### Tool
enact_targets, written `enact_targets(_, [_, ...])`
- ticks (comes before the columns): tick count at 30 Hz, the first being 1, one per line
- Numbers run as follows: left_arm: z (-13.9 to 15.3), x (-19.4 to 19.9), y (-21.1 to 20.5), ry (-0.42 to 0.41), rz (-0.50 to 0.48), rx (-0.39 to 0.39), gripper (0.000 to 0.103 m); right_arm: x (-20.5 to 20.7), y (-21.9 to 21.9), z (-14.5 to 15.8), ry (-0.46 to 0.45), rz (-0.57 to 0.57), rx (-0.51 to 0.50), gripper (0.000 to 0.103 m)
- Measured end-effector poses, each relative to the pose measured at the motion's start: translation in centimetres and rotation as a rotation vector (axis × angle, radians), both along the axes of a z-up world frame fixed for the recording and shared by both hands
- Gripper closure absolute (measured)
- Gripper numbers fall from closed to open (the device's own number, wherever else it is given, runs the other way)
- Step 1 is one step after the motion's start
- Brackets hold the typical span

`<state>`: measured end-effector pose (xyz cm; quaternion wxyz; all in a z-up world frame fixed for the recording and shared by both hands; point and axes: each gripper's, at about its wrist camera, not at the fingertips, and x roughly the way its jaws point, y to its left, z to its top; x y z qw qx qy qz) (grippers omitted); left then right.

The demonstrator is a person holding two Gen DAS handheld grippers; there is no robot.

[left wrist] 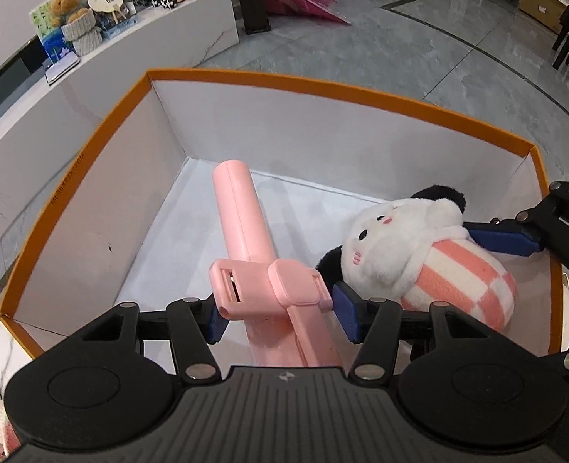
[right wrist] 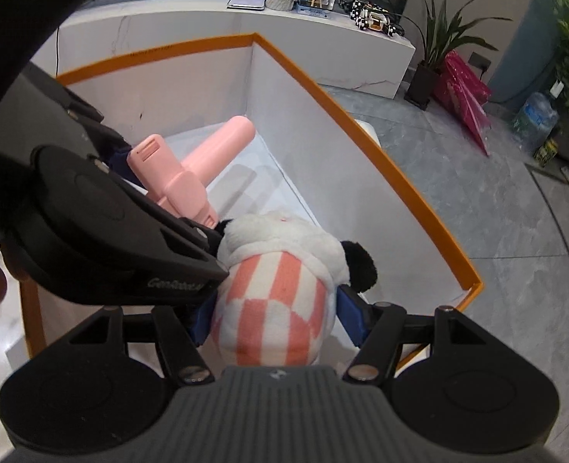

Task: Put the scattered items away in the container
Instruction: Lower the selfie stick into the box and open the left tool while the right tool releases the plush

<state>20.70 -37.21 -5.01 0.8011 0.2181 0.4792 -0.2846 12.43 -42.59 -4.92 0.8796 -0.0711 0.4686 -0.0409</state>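
- Left gripper point(left wrist: 275, 314) pinching a pink holder point(left wrist: 246, 254) across its wide clip, down inside the box point(left wrist: 269, 77).
- Right gripper point(right wrist: 275, 318) squeezing a soft panda toy point(right wrist: 280, 289) by its pink checked body, also low in the box, just beside the holder.
- Both things hanging over the white box floor, not yet let go.
- Could bump: the two grippers very close together, almost touching.
- Could clatter or bounce if the hard holder drops from too high.
- Could snag: fluffy toy fur sticking to a blue pad point(right wrist: 348, 308) and lifting back out.
- Could tip the box by knocking its orange rim on the way out.
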Motion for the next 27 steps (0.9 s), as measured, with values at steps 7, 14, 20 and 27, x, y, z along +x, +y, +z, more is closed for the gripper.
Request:
enact_targets(7, [0.7, 0.5, 0.7, -0.007, 0.027, -0.029, 0.036, 0.1, -0.4, -0.1, -0.005, -0.006, -0.028, 0.030])
enact_targets(14, [2.4, 0.5, 0.8, -0.042, 0.028, -0.036, 0.036, 0.3, -0.5, 0.3, -0.007, -0.008, -0.017, 0.029])
enact_targets(20, [2.4, 0.4, 1.1, -0.030, 0.028, -0.026, 0.036, 0.3, -0.5, 0.8, -0.027, -0.018, -0.014, 0.028])
enact_targets(27, [3.6, 0.3, 2.2, -0.038, 0.042, -0.048, 0.036, -0.2, -0.4, 1.8, -0.055, -0.030, -0.009, 0.026])
